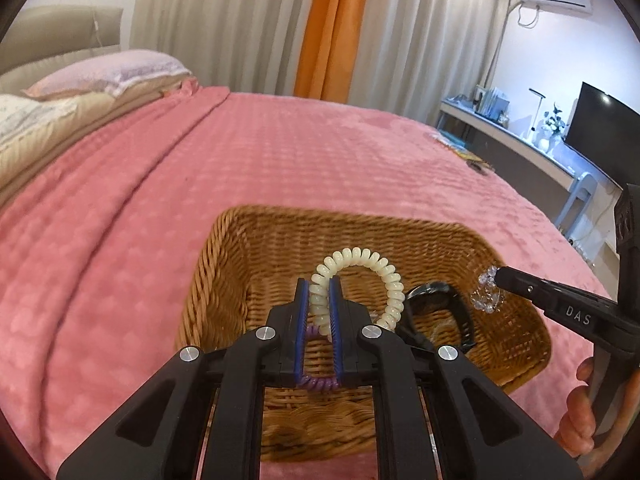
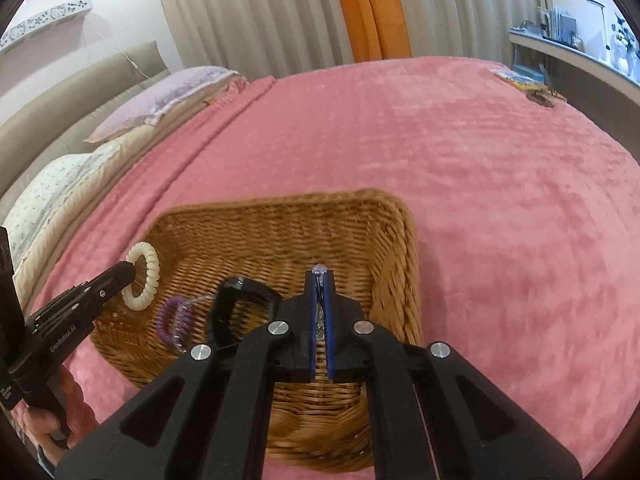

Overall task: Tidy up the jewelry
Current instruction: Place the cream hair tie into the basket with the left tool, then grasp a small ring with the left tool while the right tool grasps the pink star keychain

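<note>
Hovering over the wicker basket [image 1: 224,264], we've got the left tongs [image 1: 319,300] clamped on a cream coil bracelet [image 1: 360,260], light and springy, best pinched across its coils. Our right tongs [image 2: 319,288] are squeezed onto a clear bead bracelet [image 1: 489,290], slippery and delicate; just below the tips lie a purple coil [image 2: 176,320] and black watch [image 2: 240,300].

Pink-blanketed bed [image 1: 280,168] bearing wicker basket [image 1: 256,236], pillows [image 1: 116,70], far-corner booklet [image 2: 520,80].
</note>
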`<state>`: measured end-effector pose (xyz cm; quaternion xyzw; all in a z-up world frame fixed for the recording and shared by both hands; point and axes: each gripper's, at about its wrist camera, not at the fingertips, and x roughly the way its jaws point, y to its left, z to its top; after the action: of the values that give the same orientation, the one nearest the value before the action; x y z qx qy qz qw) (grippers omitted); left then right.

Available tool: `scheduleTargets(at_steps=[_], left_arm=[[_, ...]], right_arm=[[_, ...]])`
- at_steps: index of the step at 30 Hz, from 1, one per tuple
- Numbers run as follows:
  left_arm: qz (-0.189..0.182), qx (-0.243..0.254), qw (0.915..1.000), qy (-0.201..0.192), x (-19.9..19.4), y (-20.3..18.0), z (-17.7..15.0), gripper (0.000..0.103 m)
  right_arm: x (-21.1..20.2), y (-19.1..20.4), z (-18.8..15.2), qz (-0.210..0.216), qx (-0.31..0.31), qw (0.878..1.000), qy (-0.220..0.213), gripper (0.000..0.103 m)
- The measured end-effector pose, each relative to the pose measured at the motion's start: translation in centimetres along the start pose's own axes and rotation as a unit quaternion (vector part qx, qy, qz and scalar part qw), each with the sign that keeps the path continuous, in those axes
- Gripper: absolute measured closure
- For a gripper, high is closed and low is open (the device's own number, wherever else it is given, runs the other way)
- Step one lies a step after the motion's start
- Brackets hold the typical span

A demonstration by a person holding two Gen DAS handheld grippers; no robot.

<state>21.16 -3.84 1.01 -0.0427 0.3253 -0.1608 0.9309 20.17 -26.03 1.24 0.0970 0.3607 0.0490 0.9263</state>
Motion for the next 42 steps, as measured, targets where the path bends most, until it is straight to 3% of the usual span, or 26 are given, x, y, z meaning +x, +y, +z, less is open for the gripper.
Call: scheduleTargets(at_steps=[9, 11, 15, 18, 20, 26, 30, 42], left_arm=[[-0.011, -0.014, 0.9996, 0.02, 0.7, 0.6, -0.5, 0.094], [-0.021, -0.014, 0.9995, 0.018, 0.3, 0.6, -0.6, 0.092], [-0.032, -0.022, 0.9993, 0.005, -1.4, 0.7, -0.6, 0.071], [-0.052, -0.033, 0.9981, -0.009, -3.8, 0.9, -0.5, 0.069], [-0.06, -0.036, 0.9974, -0.02, -5.4, 1.0, -0.5, 0.063], [-0.068, -0.028, 0.9962, -0.047, -11.1, 0.6, -1.9, 0.061], [-0.068, -0.037, 0.9958, -0.049, -13.2, 1.0, -3.6, 0.061], [-0.072, -0.057, 0.9955, 0.023, -11.2, 1.5, -10.3, 0.063]], right_arm=[[0.9, -0.4, -0.3, 0.0, 0.01, 1.0, 0.013, 0.099], [1.1, -0.9, -0.3, 0.013, 0.024, 0.999, 0.022, 0.093], [-0.2, -1.6, -0.4, 0.041, 0.043, 0.998, 0.008, 0.084], [-2.2, -1.1, -0.6, 0.042, 0.037, 0.998, -0.01, 0.07], [-3.9, -0.5, -0.9, 0.047, 0.03, 0.998, -0.023, 0.057], [-9.4, 1.9, -3.1, 0.04, -0.015, 0.997, -0.057, 0.057], [-10.9, 2.7, -5.5, 0.023, -0.038, 0.998, -0.052, 0.057], [-8.7, 1.7, -12.8, 0.01, -0.041, 0.999, 0.023, 0.057]])
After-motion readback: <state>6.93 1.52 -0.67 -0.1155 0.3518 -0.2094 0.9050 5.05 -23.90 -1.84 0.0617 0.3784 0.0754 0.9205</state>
